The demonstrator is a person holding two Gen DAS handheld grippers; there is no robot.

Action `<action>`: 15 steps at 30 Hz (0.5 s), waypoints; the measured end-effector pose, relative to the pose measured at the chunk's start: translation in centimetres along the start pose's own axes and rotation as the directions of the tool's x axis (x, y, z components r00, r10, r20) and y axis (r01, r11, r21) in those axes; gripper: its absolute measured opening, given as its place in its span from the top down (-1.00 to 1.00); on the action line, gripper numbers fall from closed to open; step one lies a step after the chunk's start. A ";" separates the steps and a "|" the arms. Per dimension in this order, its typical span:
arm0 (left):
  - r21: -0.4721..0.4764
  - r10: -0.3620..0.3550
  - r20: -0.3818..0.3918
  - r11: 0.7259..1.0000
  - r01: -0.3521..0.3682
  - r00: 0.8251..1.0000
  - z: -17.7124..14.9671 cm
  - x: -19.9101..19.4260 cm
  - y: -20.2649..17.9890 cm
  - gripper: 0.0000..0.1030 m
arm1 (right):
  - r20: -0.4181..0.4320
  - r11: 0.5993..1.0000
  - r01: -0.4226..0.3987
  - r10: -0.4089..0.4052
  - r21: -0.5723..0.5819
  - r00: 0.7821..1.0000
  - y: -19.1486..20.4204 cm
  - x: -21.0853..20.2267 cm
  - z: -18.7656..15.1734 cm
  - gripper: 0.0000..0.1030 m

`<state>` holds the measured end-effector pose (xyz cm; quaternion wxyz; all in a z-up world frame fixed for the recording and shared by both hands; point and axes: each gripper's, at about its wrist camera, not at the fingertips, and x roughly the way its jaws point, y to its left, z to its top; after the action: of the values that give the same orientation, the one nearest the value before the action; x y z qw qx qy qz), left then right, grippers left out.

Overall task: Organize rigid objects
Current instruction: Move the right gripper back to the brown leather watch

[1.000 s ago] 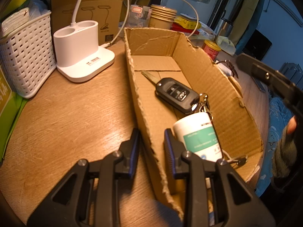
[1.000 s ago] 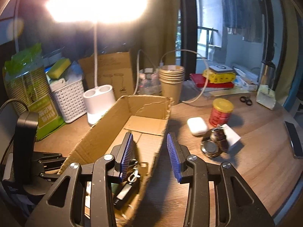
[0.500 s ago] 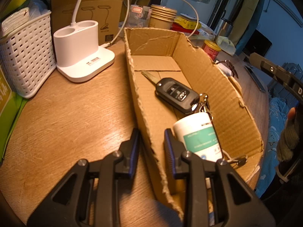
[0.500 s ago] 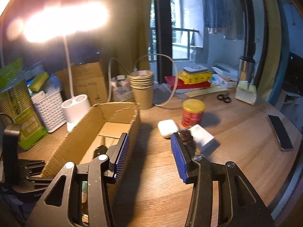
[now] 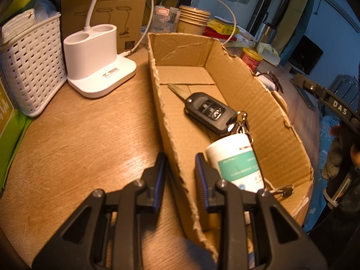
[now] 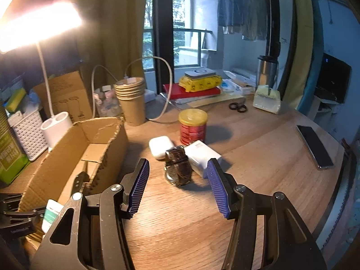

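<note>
Approaching the wristwatch [image 6: 177,168], the right gripper [image 6: 177,187] has just been opening its jaws; nothing is held between them yet. The watch lies on the table [image 6: 258,153], touching a white box [image 6: 202,157] on its right and near a white earbud case [image 6: 160,146]. A grip across the watch body alone is advised. The left gripper [image 5: 180,182] is clamped on the cardboard box [image 5: 258,103] near-left wall. Open tabletop remains on the right.
</note>
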<state>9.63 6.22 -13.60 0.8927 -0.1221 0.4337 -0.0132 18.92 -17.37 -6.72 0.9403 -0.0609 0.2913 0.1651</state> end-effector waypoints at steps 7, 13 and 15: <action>0.000 0.000 0.000 1.000 0.000 1.000 0.0 0.0 0.0 0.45 | -0.040 1.000 0.011 -0.010 0.013 0.999 -0.5 1.6 -0.8 -0.14; 0.000 0.000 0.000 1.000 0.000 1.000 0.0 0.0 0.0 0.45 | -0.059 1.000 0.009 -0.009 0.008 0.998 -0.5 3.2 -1.0 -0.15; 0.000 0.000 0.000 1.000 0.000 1.000 0.0 0.0 0.0 0.45 | -0.067 1.000 0.007 -0.007 0.006 0.998 -0.5 3.9 -0.9 -0.15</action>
<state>9.64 6.22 -13.60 0.8926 -0.1222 0.4337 -0.0132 21.62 -16.94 -9.70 0.9308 -0.0644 0.3230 0.1587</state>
